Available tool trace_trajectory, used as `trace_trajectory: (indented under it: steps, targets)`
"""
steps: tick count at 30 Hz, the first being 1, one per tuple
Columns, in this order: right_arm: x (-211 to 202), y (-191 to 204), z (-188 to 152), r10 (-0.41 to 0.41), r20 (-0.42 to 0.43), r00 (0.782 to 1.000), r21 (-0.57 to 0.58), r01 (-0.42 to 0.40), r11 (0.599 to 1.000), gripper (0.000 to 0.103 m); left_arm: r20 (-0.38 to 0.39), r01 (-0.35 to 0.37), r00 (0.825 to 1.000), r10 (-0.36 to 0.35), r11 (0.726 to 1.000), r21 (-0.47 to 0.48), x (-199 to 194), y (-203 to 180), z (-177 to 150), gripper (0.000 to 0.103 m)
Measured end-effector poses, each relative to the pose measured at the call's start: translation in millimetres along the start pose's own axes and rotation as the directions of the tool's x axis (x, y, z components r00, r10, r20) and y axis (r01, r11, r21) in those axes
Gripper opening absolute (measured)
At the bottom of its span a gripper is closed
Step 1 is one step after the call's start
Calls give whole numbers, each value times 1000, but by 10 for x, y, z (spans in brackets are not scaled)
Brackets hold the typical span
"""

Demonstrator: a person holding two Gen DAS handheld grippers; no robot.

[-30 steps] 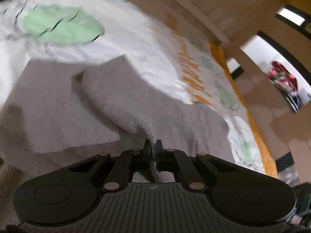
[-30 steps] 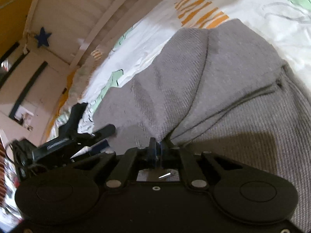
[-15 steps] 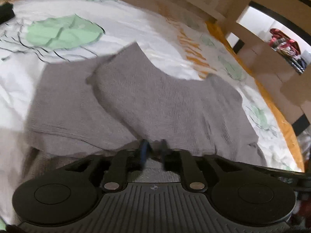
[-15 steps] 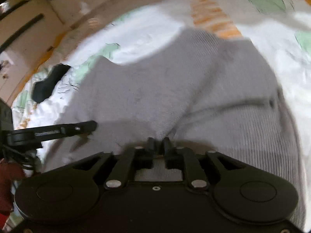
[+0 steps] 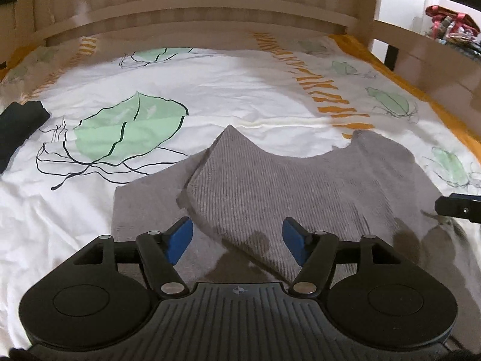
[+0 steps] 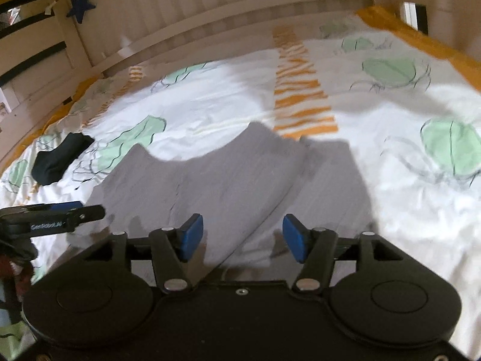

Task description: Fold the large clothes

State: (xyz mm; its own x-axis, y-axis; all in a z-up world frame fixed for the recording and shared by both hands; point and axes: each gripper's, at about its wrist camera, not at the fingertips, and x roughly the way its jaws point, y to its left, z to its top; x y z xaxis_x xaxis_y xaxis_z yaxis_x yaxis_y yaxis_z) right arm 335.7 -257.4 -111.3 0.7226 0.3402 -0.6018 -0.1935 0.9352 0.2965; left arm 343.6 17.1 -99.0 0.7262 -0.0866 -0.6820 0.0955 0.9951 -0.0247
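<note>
Seen from the left wrist, the left gripper (image 5: 237, 240) hovers over the near edge of a grey knitted garment (image 5: 270, 186), its blue pads (image 5: 180, 236) spread wide after just opening, with nothing pinched between them. The garment lies folded on a white bedsheet (image 5: 210, 90) printed with green leaves and orange stripes, one flap lapped over the layer below. A dark folded cloth (image 5: 18, 126) sits at the far left of the bed. A wooden bed rail (image 5: 192, 12) curves along the far side.

From the right wrist, the right gripper (image 6: 242, 237) also stands with its pads apart, freshly opened, empty above the garment's (image 6: 210, 180) near edge. The left gripper's (image 6: 60, 219) finger reaches in from the left. A blue star (image 6: 81, 6) hangs on the slats.
</note>
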Motion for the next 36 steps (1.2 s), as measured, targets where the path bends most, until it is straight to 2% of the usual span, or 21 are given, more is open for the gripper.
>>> trace_trajectory:
  steps: [6, 16, 19, 21, 22, 23, 24, 27, 30, 31, 33, 36]
  targets:
    - [150, -145, 131, -28, 16, 999, -17, 28, 999, 71, -23, 13, 1000, -14, 999, -37, 105, 76, 30, 65]
    - [381, -379, 245, -3, 39, 999, 43, 1, 999, 71, -18, 18, 1000, -21, 991, -129, 306, 340, 150, 65]
    - [458, -416, 266, 2, 43, 999, 65, -4, 998, 70, -43, -14, 999, 8, 991, -131, 439, 387, 169, 65]
    - [515, -419, 277, -20, 44, 999, 72, 17, 997, 61, -62, -51, 997, 43, 990, -134, 542, 436, 176, 65]
    - [544, -419, 285, -30, 41, 999, 73, 27, 997, 54, -70, -60, 996, 51, 988, -143, 579, 471, 179, 66]
    - [568, -415, 294, -35, 36, 999, 71, 33, 997, 38, -80, -63, 995, 51, 985, -159, 624, 518, 177, 67]
    - [587, -398, 301, -45, 30, 999, 58, 43, 997, 10, -83, -59, 996, 46, 984, -169, 643, 552, 168, 70]
    - [581, -370, 291, -124, 44, 991, 13, 123, 992, 9, -76, -60, 996, 48, 984, -168, 680, 592, 117, 76]
    - [695, -465, 185, -164, -6, 986, 30, 164, 986, 9, -47, -82, 996, 77, 990, -117, 697, 533, 40, 81]
    - [727, -487, 139, -181, -12, 983, 19, 181, 983, 6, -37, -88, 996, 84, 990, -110, 704, 521, 18, 82]
    - [743, -512, 60, -182, 22, 983, -12, 182, 983, 1, -29, -91, 996, 89, 989, -119, 716, 529, 10, 85]
    - [714, -547, 60, -166, 32, 986, 7, 166, 986, 4, -39, -91, 995, 87, 990, -111, 717, 536, 58, 87]
